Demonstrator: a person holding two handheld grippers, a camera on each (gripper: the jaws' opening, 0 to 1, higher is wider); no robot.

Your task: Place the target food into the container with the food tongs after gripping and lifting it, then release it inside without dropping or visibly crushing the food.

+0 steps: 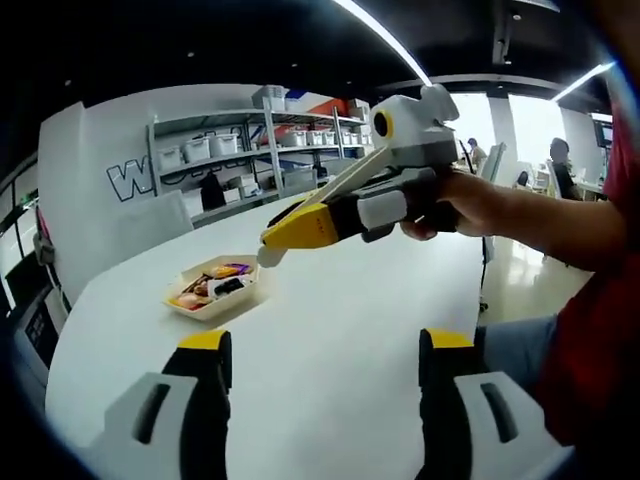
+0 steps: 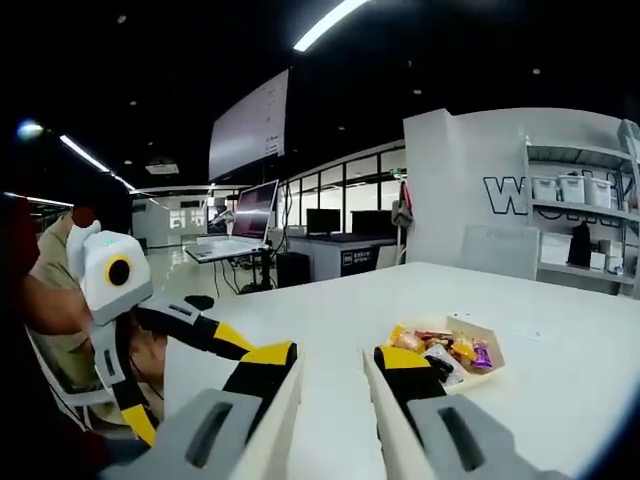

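Left gripper wide open and empty at frame bottom, right gripper clamping tongs mid-frame, wrapped snacks in tray center-left on table, probably light, crinkly, slippery, so pinch mid-wrapper gently.

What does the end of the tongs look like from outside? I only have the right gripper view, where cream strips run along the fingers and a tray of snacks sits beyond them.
Observer: In the left gripper view, the tongs stick out past the right gripper to a pale tip with no food on it.
Operator: How near is that tip to the tray?
Observer: It hangs beside the rim of the tray, apparently above the table, not among the snacks.
Operator: And the left gripper?
Observer: The left gripper sits low over the table, fingers wide apart with nothing between them.
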